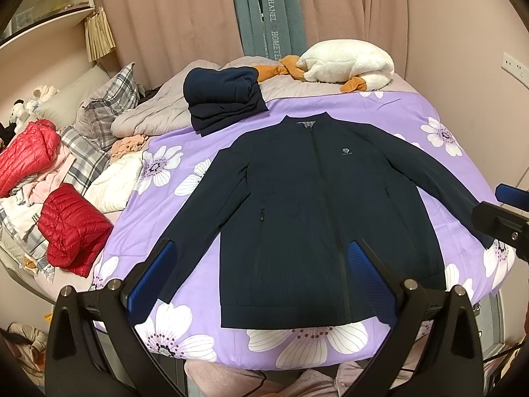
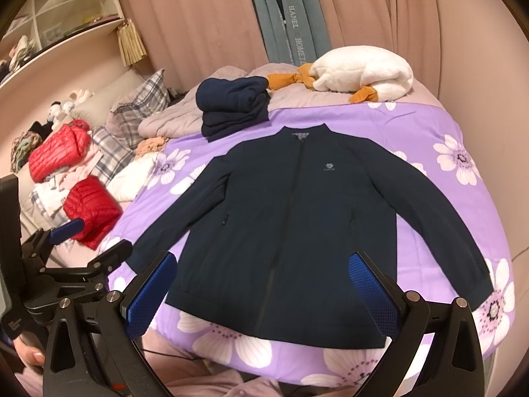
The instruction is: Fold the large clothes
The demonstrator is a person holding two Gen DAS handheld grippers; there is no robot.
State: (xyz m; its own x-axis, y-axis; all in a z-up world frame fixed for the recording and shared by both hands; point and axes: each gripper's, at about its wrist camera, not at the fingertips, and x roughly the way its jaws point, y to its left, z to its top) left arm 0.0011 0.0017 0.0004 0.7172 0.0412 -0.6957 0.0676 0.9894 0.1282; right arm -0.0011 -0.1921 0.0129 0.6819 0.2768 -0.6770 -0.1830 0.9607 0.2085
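A dark navy zip jacket [image 1: 307, 205] lies flat and face up on the purple flowered bedspread [image 1: 413, 115], sleeves spread out to both sides, collar toward the far end. It also shows in the right wrist view [image 2: 291, 228]. My left gripper [image 1: 261, 264] is open and empty, held above the jacket's hem at the near edge of the bed. My right gripper [image 2: 264, 278] is open and empty, also above the hem. The right gripper shows at the right edge of the left wrist view [image 1: 502, 211], near the sleeve cuff. The left gripper shows at the left of the right wrist view [image 2: 82, 241].
A folded navy garment [image 1: 224, 96] lies beyond the collar. A white and orange plush toy [image 1: 347, 66] rests at the far end. Red puffer jackets [image 1: 72, 228], plaid pillows [image 1: 112, 99] and loose clothes are piled on the left. Pink curtains [image 1: 172, 16] hang behind the bed.
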